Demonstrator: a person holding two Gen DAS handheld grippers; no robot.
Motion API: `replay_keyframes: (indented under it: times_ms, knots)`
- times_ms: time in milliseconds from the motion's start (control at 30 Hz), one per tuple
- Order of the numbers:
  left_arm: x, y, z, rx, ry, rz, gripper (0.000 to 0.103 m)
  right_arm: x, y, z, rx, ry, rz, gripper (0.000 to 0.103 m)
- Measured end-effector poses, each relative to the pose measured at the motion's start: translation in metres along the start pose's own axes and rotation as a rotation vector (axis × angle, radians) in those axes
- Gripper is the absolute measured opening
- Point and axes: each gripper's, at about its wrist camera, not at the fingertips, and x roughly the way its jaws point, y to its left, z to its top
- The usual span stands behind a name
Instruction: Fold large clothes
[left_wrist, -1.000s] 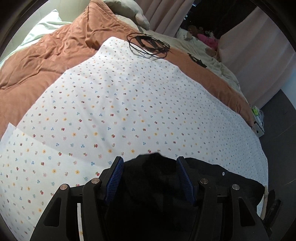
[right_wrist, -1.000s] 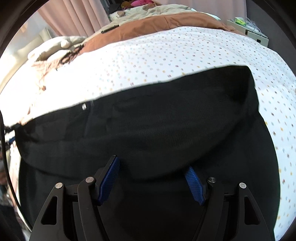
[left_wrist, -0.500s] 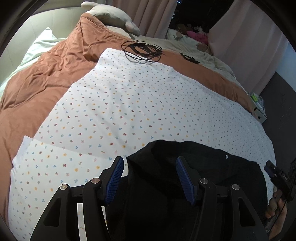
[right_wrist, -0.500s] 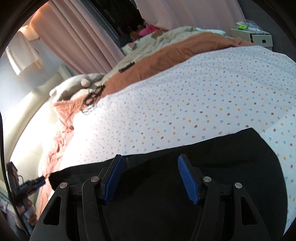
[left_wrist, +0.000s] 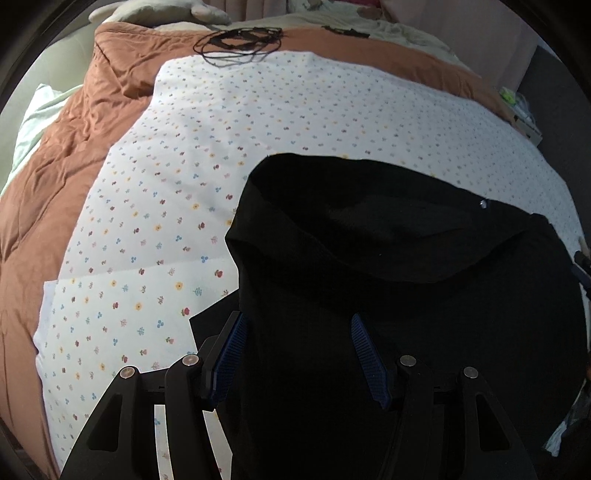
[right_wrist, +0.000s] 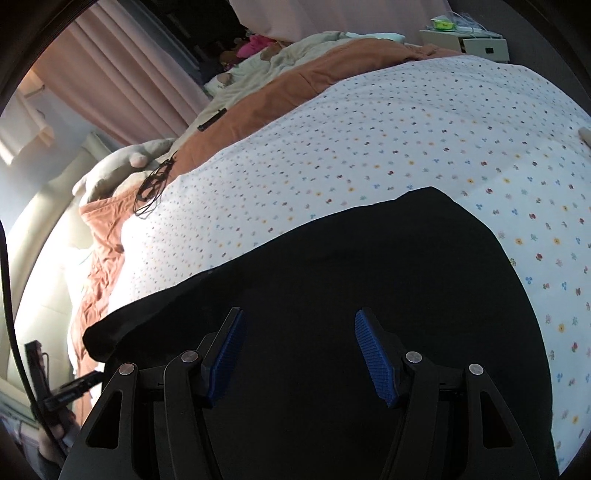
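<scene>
A large black garment (left_wrist: 388, 258) lies on the white flower-print sheet (left_wrist: 221, 147) at the near edge of the bed. Its top part is folded over, with a small metal snap (left_wrist: 482, 202) showing. My left gripper (left_wrist: 297, 325) is open, just above the garment's left part, holding nothing. In the right wrist view the same black garment (right_wrist: 351, 277) fills the lower half. My right gripper (right_wrist: 297, 328) is open over it, with the blue pads (right_wrist: 373, 354) wide apart and empty.
A rust-brown quilt (left_wrist: 74, 147) lies under the sheet. A coil of black cable (left_wrist: 240, 40) rests at the sheet's far edge. Pillows (right_wrist: 122, 166) and plush toys (right_wrist: 255, 42) sit at the head. A white bedside unit (right_wrist: 469, 40) stands by pink curtains (right_wrist: 122, 74).
Both grippers have pulled back and up from the garment. The left view now shows the garment laid further onto the sheet with its top folded over. Both jaws stay open.
</scene>
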Motion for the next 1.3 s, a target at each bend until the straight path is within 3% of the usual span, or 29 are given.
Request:
replay_keyframes:
  times_ms: [167,433,800,1033,1300]
  knots:
    - [0.035,-0.004,0.027,0.003,0.028,0.119,0.061,0.010,0.001,0.000,-0.029,0.028,-0.029,0.063]
    - [0.064,0.022,0.066,-0.172,0.007,0.197,0.061,0.012,-0.027,0.009,0.026,0.030,-0.084,0.063]
    - [0.024,0.054,0.039,-0.270,-0.044,0.060,0.061,-0.005,-0.059,0.008,0.104,0.002,-0.094,0.063]
    - [-0.005,0.067,0.001,-0.281,-0.049,-0.017,0.061,-0.025,-0.083,-0.001,0.159,-0.020,-0.113,0.063]
    - [-0.010,0.056,-0.040,-0.265,-0.047,-0.082,0.061,-0.054,-0.107,-0.018,0.193,-0.039,-0.124,0.063]
